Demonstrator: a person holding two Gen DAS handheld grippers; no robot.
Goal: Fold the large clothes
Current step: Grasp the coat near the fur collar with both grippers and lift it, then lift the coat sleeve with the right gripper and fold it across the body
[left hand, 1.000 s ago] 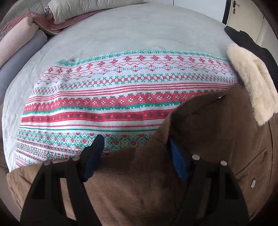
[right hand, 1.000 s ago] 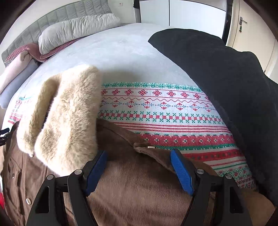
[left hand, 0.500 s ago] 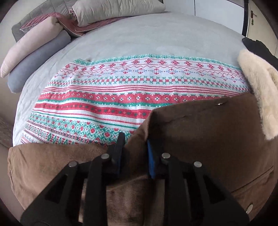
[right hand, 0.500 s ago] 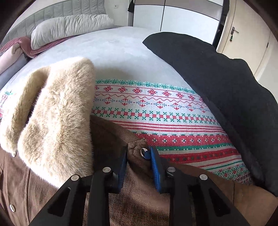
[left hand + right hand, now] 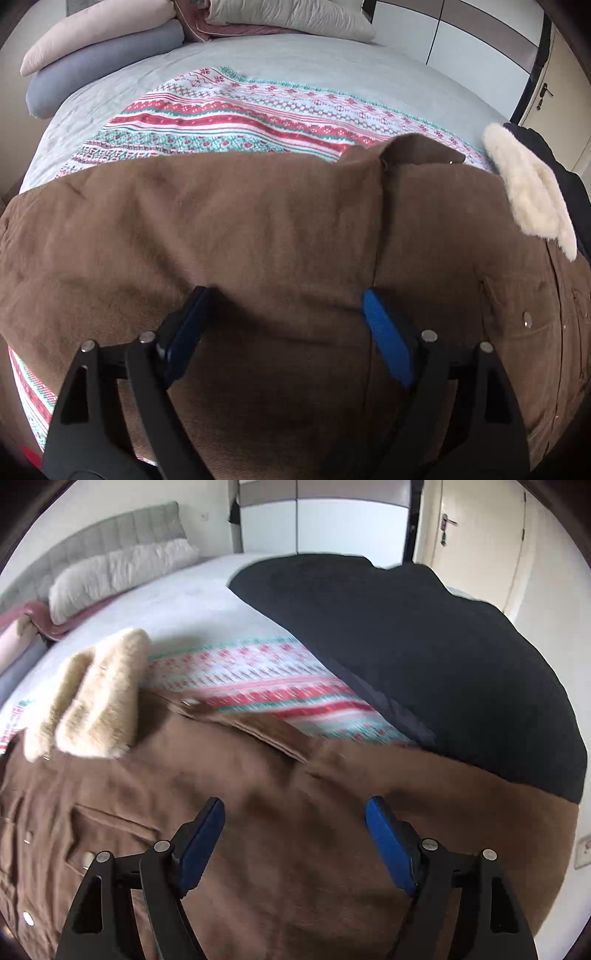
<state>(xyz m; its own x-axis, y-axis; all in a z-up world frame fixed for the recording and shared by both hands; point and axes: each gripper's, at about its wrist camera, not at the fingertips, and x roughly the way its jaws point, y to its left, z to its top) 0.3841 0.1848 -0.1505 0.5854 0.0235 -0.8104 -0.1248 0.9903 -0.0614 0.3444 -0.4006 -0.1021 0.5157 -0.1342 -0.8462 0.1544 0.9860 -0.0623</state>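
Note:
A brown jacket [image 5: 258, 229] with a cream fleece collar [image 5: 528, 188] lies spread over a patterned blanket on the bed. It also shows in the right wrist view [image 5: 258, 775], with its collar [image 5: 96, 701] at the left. My left gripper [image 5: 284, 299] is open and empty, just above the jacket's sleeve and body seam. My right gripper [image 5: 295, 808] is open and empty above the jacket's other side, near its folded sleeve cuff [image 5: 255, 727].
A red, green and white patterned blanket [image 5: 240, 114] lies under the jacket. A black garment [image 5: 424, 657] lies at the right. Pillows [image 5: 103, 62] are stacked at the bed's head. A door [image 5: 476, 542] and wardrobe stand beyond.
Both grippers were shut on the jacket's fabric half a second ago and are open now. The brown sleeves lie flatter, spread outward. Both grippers have drawn back and lifted.

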